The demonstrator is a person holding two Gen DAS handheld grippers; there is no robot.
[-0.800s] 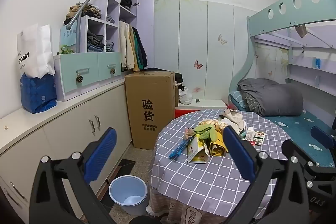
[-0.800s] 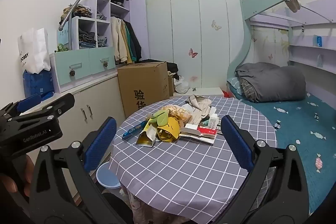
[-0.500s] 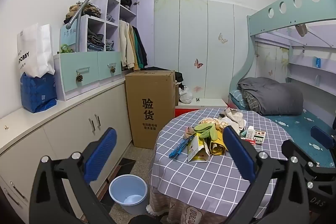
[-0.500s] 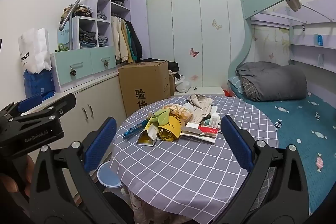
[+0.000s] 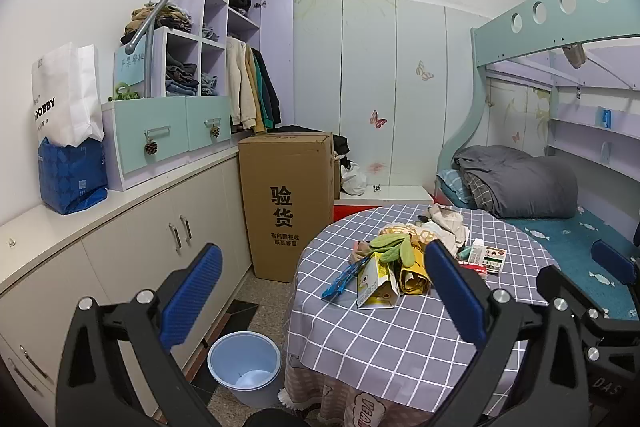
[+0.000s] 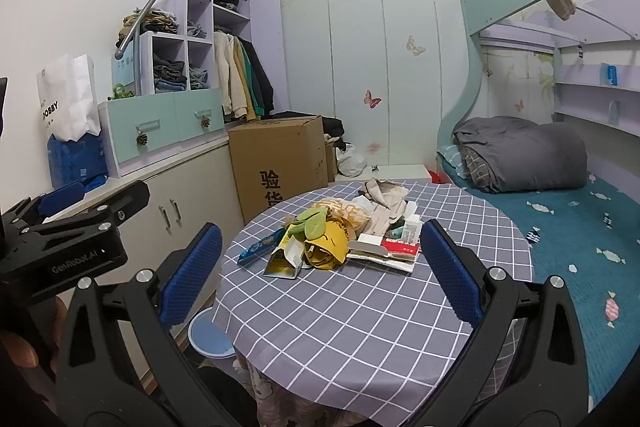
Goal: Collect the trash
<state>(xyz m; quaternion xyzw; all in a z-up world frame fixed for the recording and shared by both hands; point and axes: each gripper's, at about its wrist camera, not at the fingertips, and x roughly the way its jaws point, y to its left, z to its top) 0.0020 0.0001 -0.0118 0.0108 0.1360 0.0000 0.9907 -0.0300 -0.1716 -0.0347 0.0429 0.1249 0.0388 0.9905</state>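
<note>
A: What is different from a moment ago?

B: Very little. The left gripper and the right gripper both hold their jaws spread wide as before, with nothing between the pads. In the right wrist view the round table now sits a little closer and lower than it did; in the left view I see almost no shift.

A: Where is the trash?

B: It lies in a loose pile ahead of both grippers, near the far half of the table and well apart from the fingertips. Nearest to the left gripper are a glossy yellow carton, torn open, and just beside it on its left a flat blue wrapper. Behind them is a crumpled yellow bag with soft green leaf shapes on it. Toward the right gripper are flat paper boxes, white and red, and rumpled beige paper or cloth; I cannot tell which.

A: And the bin?

B: A smooth round light-blue plastic bin stands on the floor, below the left gripper, beside the table's checked grey cloth. A tall brown cardboard box is behind it.
</note>
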